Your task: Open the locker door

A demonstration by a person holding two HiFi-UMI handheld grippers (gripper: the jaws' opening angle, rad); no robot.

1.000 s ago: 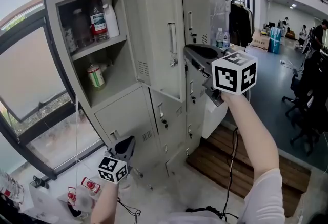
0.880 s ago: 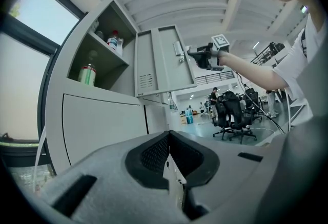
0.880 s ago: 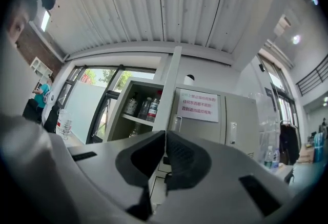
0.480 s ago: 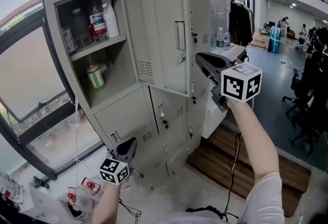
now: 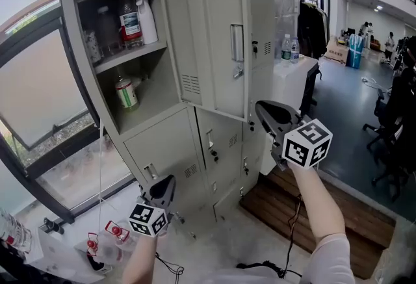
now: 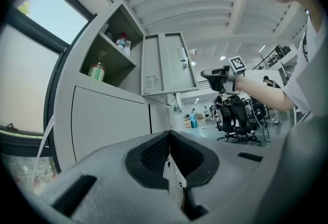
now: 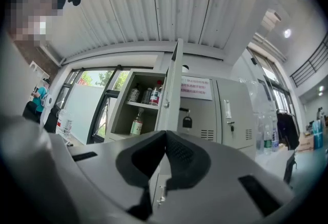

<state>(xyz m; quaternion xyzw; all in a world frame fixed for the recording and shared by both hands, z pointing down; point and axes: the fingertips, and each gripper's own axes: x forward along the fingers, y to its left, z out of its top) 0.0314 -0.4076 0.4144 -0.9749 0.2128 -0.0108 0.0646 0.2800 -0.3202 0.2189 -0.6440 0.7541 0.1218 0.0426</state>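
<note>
The grey locker point(image 5: 84, 75) has its upper left door point(image 5: 221, 42) swung wide open, handle point(image 5: 237, 42) facing me. Inside stand bottles point(image 5: 130, 16) on the shelf and a green can point(image 5: 127, 93) below. My right gripper point(image 5: 265, 110) hangs to the right of and below the door, apart from it, shut with nothing in it. In the right gripper view its pads point(image 7: 166, 135) meet and the door point(image 7: 169, 89) shows edge-on ahead. My left gripper point(image 5: 166, 186) is low by the bottom lockers, also shut and holding nothing point(image 6: 169, 135).
Closed lower doors point(image 5: 162, 146) sit under the open compartment. A wooden platform point(image 5: 305, 211) lies on the floor at right. A table with water bottles point(image 5: 289, 49) stands behind the lockers. Office chairs point(image 5: 390, 127) are far right, a large window point(image 5: 39, 101) left.
My right gripper has dropped down and to the right, away from the door handle. The door has swung a little wider. My left gripper has kept still.
</note>
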